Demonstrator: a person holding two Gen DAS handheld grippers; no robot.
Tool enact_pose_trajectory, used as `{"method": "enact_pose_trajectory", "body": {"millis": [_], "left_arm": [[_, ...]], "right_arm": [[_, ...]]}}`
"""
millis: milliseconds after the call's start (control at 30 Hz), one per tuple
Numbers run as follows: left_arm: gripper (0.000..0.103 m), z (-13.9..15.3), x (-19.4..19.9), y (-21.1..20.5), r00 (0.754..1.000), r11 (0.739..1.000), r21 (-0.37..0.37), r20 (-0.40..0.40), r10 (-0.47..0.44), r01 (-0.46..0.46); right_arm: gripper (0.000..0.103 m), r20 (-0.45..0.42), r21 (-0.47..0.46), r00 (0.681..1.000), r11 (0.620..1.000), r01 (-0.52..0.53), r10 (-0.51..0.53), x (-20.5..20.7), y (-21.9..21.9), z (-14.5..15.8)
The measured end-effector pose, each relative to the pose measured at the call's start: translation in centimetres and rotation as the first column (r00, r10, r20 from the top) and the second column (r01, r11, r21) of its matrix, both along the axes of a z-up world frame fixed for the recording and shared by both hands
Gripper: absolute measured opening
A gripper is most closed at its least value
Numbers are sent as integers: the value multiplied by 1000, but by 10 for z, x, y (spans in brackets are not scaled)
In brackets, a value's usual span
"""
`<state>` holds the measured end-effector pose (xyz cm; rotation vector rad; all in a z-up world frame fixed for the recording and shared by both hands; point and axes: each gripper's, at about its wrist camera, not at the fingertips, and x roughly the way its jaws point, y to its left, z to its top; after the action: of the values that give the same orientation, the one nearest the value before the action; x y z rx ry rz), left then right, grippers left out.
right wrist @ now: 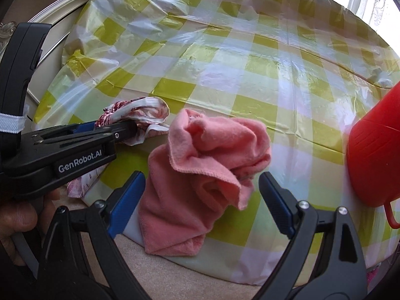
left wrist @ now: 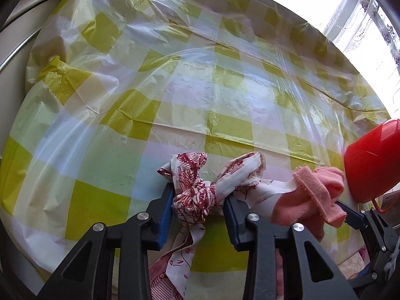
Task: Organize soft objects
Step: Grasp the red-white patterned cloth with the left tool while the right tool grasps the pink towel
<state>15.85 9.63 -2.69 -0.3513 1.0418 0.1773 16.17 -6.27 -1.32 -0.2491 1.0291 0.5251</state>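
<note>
At the near edge of the table (left wrist: 200,100), I have the left gripper (left wrist: 198,197) with its jaws pressed on the printed cloth (left wrist: 195,187), which trails off the edge. My right gripper (right wrist: 202,192) sits with jaws apart around the pink towel (right wrist: 205,165), crumpled and not gripped. A red bucket (right wrist: 375,155) stands just right. I judge the task early: neither cloth is folded or binned yet.
</note>
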Motion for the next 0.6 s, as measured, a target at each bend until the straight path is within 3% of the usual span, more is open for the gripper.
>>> {"method": "enact_pose_trajectory", "body": {"millis": [133,200,433,600], "left_arm": [[33,2,-4,-3,1000,1000,11,14,-2,2],[32,4,-7,-4,1000,1000,20,26,3,-3],[32,8,-8,-6,999,1000,30,39,7,-8],[32,13,-12,-10,999,999,42,52,12,-14]], "right_arm": [[91,11,-19,1000,1000,9,-8,5,5,-4],[83,15,-32,1000,999,13,-13,7,7,-6],[70,4,-36,1000,999,13,-13,9,7,-11],[53,4,-14,1000,1000,14,-14,8,5,-10]]}}
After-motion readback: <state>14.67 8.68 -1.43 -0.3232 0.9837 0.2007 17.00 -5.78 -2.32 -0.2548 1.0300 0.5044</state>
